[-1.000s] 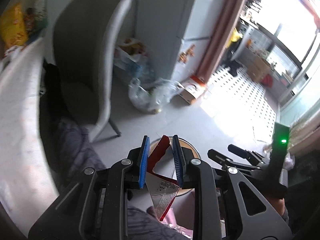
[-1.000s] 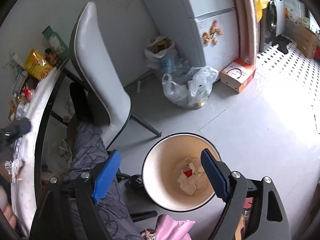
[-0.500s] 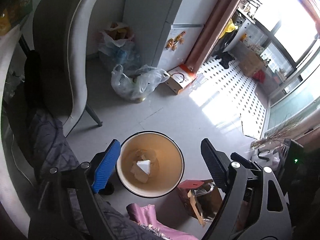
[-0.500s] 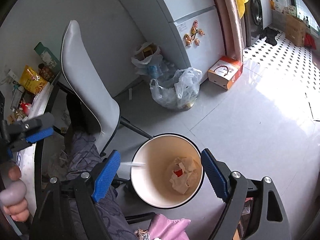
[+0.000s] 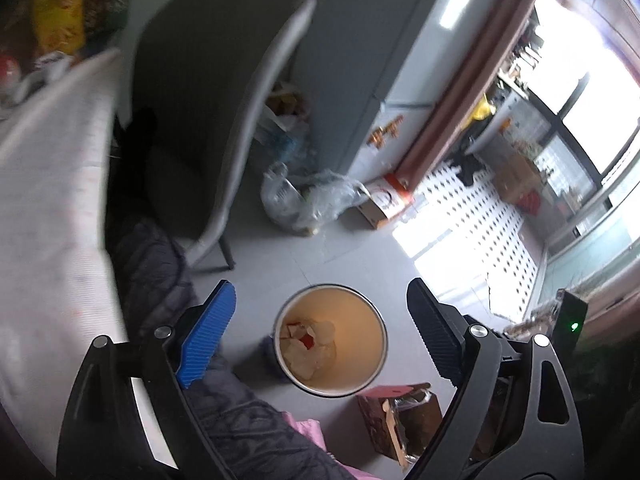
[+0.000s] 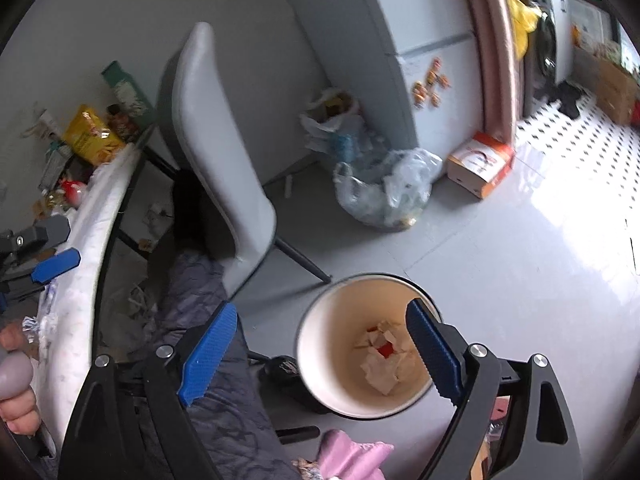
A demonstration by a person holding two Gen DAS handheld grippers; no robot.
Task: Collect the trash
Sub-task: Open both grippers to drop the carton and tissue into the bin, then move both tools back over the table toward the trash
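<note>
Blue ribbed pads are seen on the fingers of the left gripper (image 5: 320,344), and its jaws are opening wide with nothing held between them. Below them, on the grey floor (image 5: 360,252), a round bin (image 5: 360,336) with a cream inside is seen. Crumpled paper trash (image 5: 306,346), with a bit of red in it, is lying at the bottom of the bin.

The right gripper (image 6: 322,354) is also spread wide, its jaws are opening, and nothing is held. The same bin (image 6: 332,344) is seen just below it, partly covered by the right finger (image 6: 432,352), with the trash (image 6: 382,360) inside.

A dark patterned trouser leg (image 6: 216,400) is seen beside the bin, and something pink (image 6: 348,456) lies at the bottom edge. A grey chair (image 6: 220,148) is placed behind, next to a white table (image 6: 92,248) with snack packets on it. A clear plastic bag (image 6: 388,192) and a white and orange box (image 6: 480,164) are sitting on the floor near a pale fridge (image 6: 420,32). A hand (image 6: 16,384) is seen at the far left edge of the right view.
</note>
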